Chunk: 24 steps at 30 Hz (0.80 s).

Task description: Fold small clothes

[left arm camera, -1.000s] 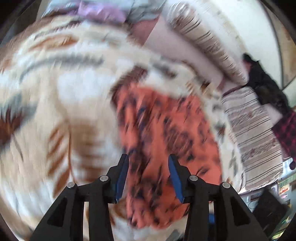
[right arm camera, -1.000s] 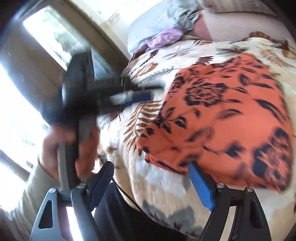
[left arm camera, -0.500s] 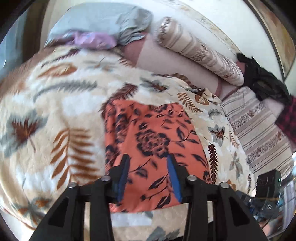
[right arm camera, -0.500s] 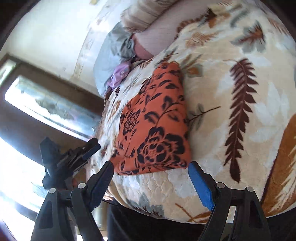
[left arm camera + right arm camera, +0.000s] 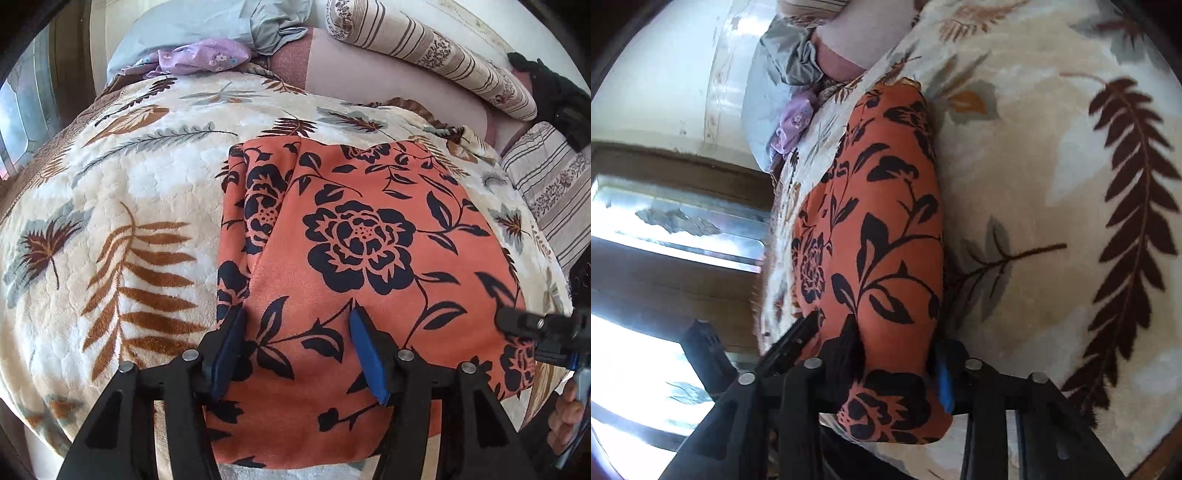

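So the orange floral garment [image 5: 354, 258] is lying flat on the bed, on top of a cream leaf-print blanket [image 5: 122, 206]. It looks folded into a rough rectangle already, black roses and leaves all over it. In the left wrist view its long axis runs away from the camera, from the near edge of the bed up toward the pillows, with a lengthwise crease or overlapped layer down its left side. The far short edge points at the striped bolster pillow [image 5: 428, 51] and the grey pillow [image 5: 207, 26] with a lilac floral cloth [image 5: 203, 59] bunched against it.

The left gripper [image 5: 295, 343] hovers over the near end of the garment. Its fingers have just been opening and stand roughly half apart, blue pads clear of the fabric as far as I can see, nothing pinched between them.

The right gripper [image 5: 897, 354] is a different story. Its fingers have just been closing, and in its own view the near right corner of the garment bulges up between them, squeezed from both sides, so it has a hold on the cloth. From that view the garment stretches away up the frame toward the pillows. In the left wrist view you can see the right gripper's tip sitting at the garment's right edge, with a hand [image 5: 565, 417] on the handle at the frame's edge.
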### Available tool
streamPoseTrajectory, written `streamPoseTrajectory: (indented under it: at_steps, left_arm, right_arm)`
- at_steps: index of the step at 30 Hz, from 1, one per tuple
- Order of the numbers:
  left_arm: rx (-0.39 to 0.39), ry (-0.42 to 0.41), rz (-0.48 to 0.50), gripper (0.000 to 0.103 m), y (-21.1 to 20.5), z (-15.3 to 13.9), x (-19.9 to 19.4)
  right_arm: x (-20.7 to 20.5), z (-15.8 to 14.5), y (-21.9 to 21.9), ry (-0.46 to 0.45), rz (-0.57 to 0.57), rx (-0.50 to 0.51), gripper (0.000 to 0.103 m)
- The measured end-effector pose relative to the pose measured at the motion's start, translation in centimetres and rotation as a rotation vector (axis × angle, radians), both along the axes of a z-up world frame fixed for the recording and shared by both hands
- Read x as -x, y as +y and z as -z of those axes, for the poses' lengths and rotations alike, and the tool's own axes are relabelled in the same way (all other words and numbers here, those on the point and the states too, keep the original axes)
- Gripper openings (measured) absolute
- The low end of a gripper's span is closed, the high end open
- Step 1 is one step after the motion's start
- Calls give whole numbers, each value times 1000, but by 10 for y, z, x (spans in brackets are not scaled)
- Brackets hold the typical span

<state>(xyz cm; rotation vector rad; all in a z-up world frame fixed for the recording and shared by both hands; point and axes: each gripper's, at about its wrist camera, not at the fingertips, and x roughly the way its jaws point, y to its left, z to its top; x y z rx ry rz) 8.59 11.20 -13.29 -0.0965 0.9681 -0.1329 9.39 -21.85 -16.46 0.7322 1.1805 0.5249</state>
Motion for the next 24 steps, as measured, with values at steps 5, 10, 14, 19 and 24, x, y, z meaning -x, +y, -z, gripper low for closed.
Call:
streamPoseTrajectory:
  at_steps: [5,10,14,19,24]
  left_arm:
    - [-55,-21,-8,60,-14,-14,6]
    - [-46,-90,34,60,-23,-31,11]
    - [-95,-67,45,61,-24,3,13]
    - [-73,-70,37,61,-21,4,12]
    - [-57,-87,52,61,-17,5,14]
  right_arm:
    - [4,11,11,-44,-40,134,33]
    - [-3,3,10,8,-77,73,68]
    - [-13,-15,-16,-13,32,-79,74]
    - [-75,25,-17,135,42,-203,64]
    - [-69,-4,21,-51,-46,124,31]
